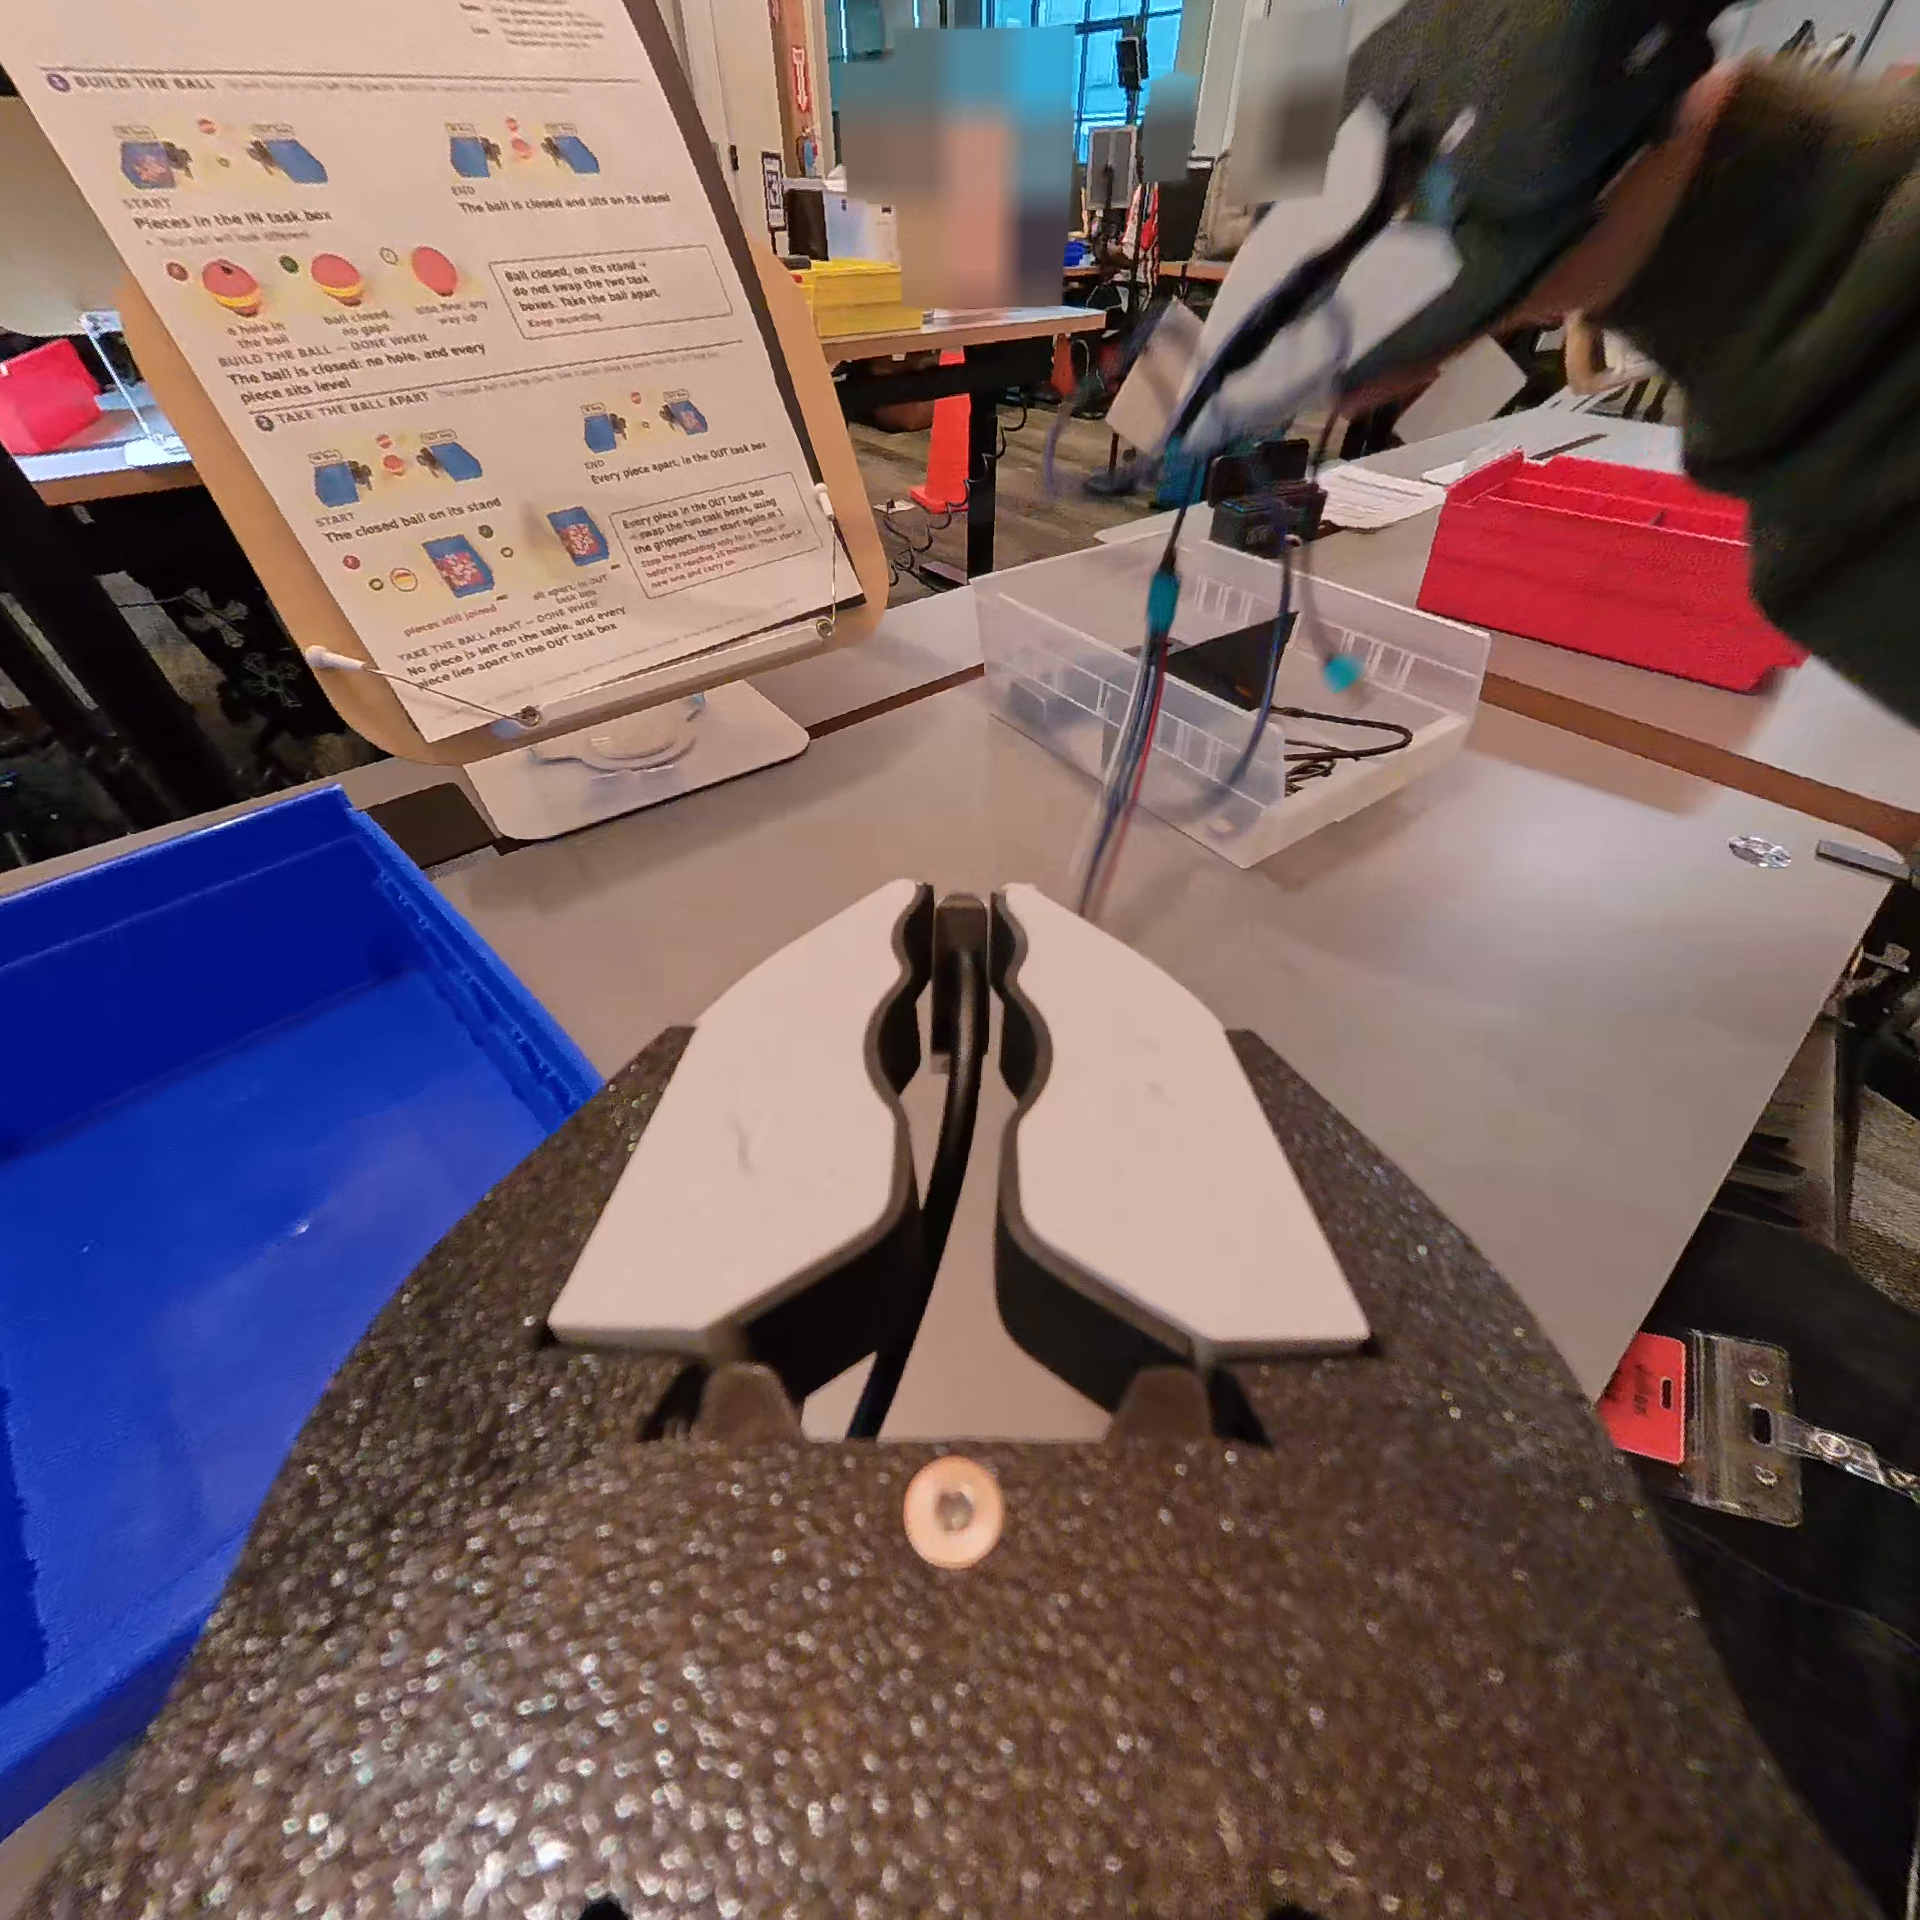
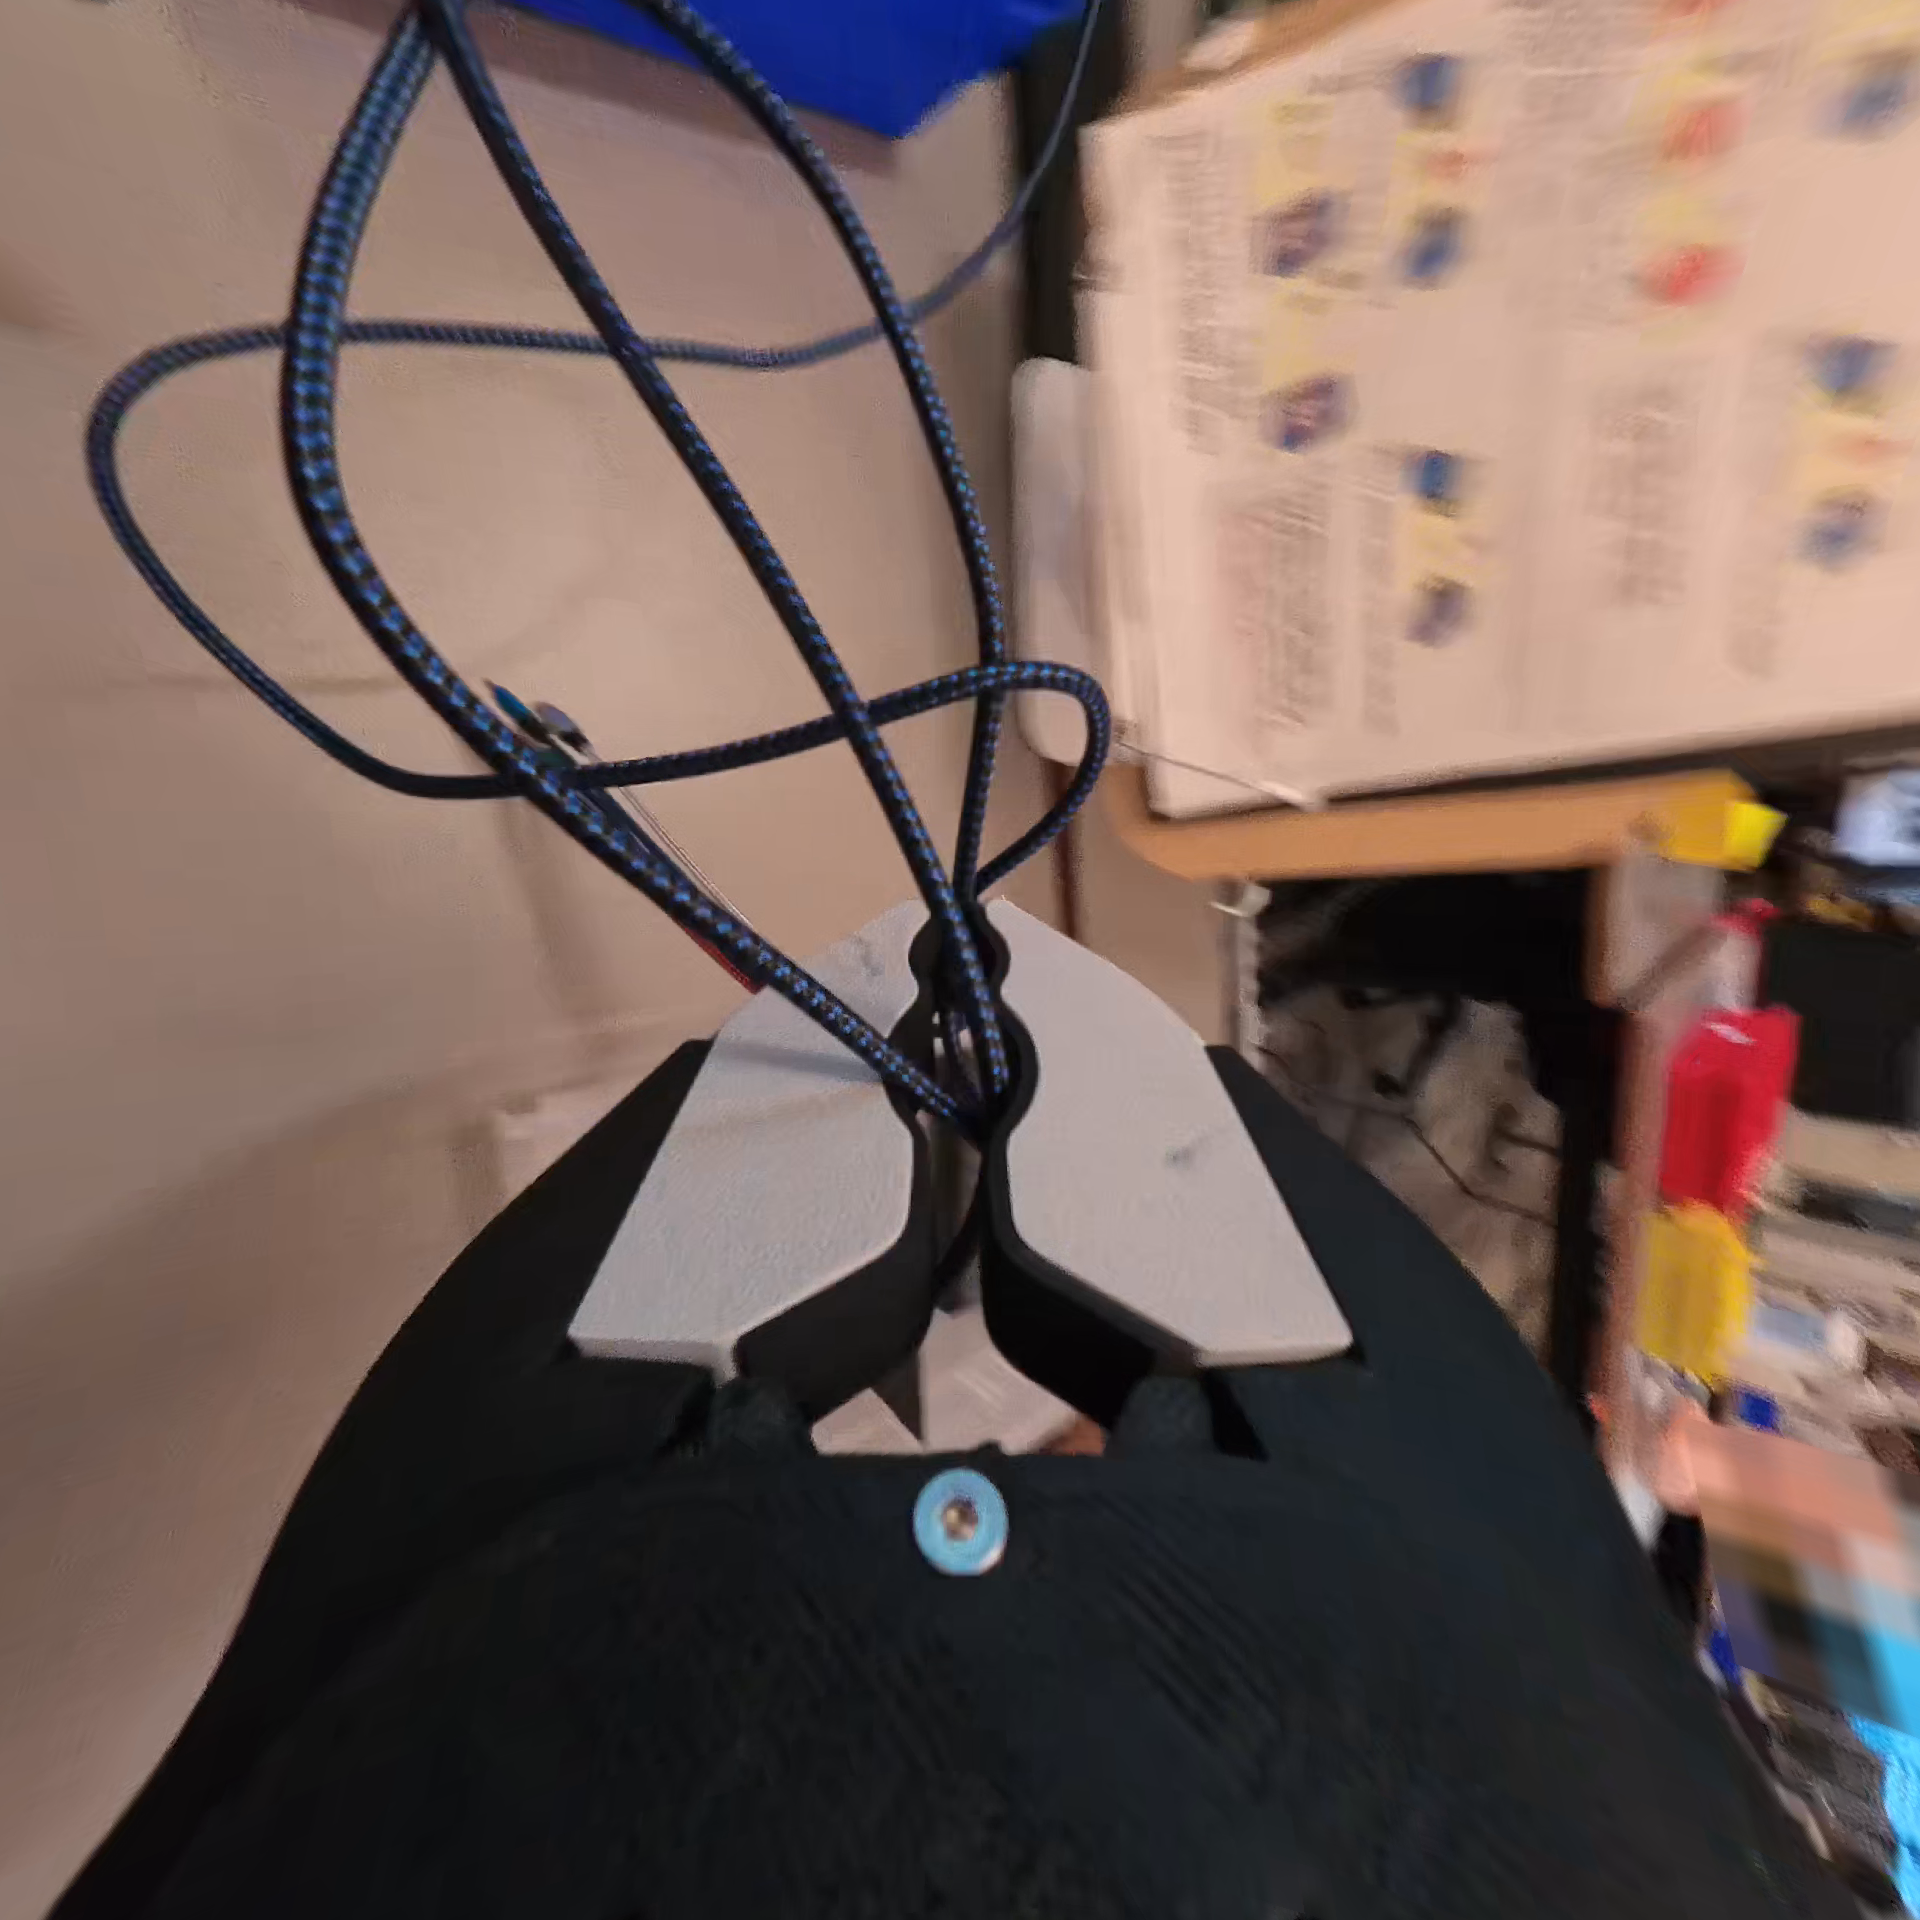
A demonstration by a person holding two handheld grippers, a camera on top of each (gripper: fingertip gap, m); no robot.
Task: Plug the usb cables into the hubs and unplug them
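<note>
My left gripper (image 1: 958, 906) is shut on a black plug (image 1: 956, 935) whose black cable (image 1: 951, 1143) runs back between the fingers, low over the grey table (image 1: 1351, 1039). My right gripper (image 2: 961, 940) is shut on a bundle of blue-and-black braided cables (image 2: 727, 520) whose loops hang in front of it. In the left wrist view that gripper (image 1: 1340, 260) is up at the right, blurred, with the cables (image 1: 1132, 727) and teal-tipped plugs (image 1: 1340, 675) dangling over a clear tray (image 1: 1382, 769). Dark hubs (image 1: 1262, 509) stand behind the tray.
A blue bin (image 1: 208, 1195) sits at the left; its corner also shows in the right wrist view (image 2: 831, 52). An instruction sheet on a stand (image 1: 468, 364) is at the back left. A red bin (image 1: 1600, 566) is at the back right. A black device (image 1: 1236, 665) lies in the tray. Spacing between my two grippers at the tips: around 30 centimetres.
</note>
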